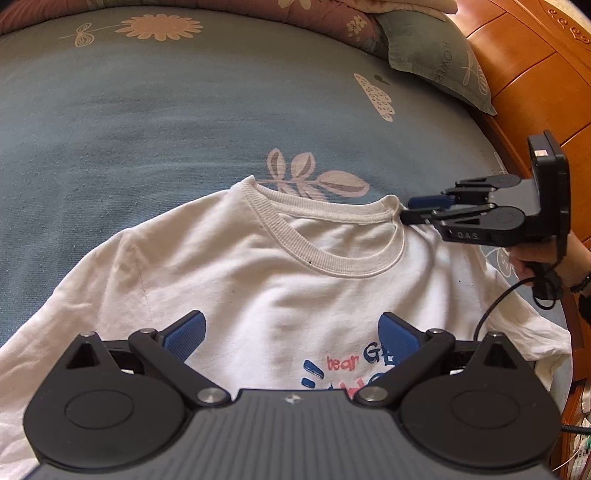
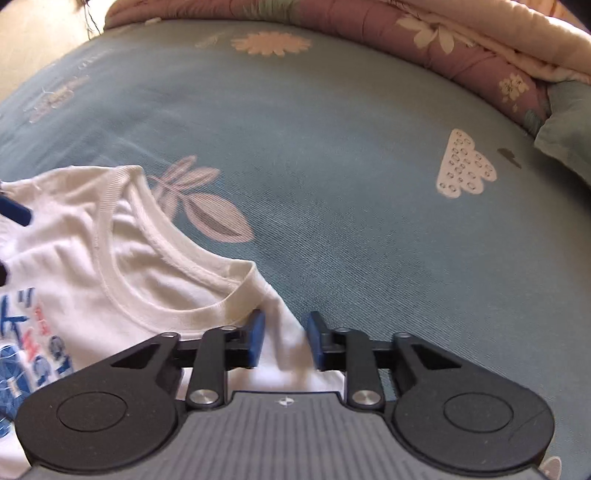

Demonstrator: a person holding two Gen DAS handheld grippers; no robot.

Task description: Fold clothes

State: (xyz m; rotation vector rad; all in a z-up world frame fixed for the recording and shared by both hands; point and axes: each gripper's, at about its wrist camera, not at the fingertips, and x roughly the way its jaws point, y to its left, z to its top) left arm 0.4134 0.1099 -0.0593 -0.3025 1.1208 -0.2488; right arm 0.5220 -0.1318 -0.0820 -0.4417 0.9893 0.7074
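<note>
White T-shirt [image 1: 229,280] front and centre, lying face up on the bed [image 1: 155,122], its ribbed collar [image 1: 317,236] toward the middle of the mattress and a blue-and-red print [image 1: 347,365] on the chest. It spreads across the near part of the bed, one sleeve running out toward the bed's right edge.

Left gripper [image 1: 291,339] hovers over the chest, blue pads spread wide, nothing between them, fully released. Right gripper [image 2: 284,339] sits at the shoulder just beside the collar; its jaws stand slightly apart with the white shoulder fabric lying in the gap, and the pads are not pinching it, so that one is let go too. From the left wrist view, its tips meet the collar's right end, a hand [image 1: 535,258] behind it, a black cable [image 1: 495,306] trailing over the sleeve.

Further out: the blue-grey sheet printed with a leaf sprig [image 1: 314,177] just beyond the collar, a daisy [image 1: 162,27] near the far edge, a dotted cloud [image 2: 465,166]. A rolled mauve floral quilt [image 2: 424,40] lines the far edge, a grey-green pillow [image 1: 436,55] fills the far right corner, and a wooden headboard [image 1: 535,66] rises along the right side.
</note>
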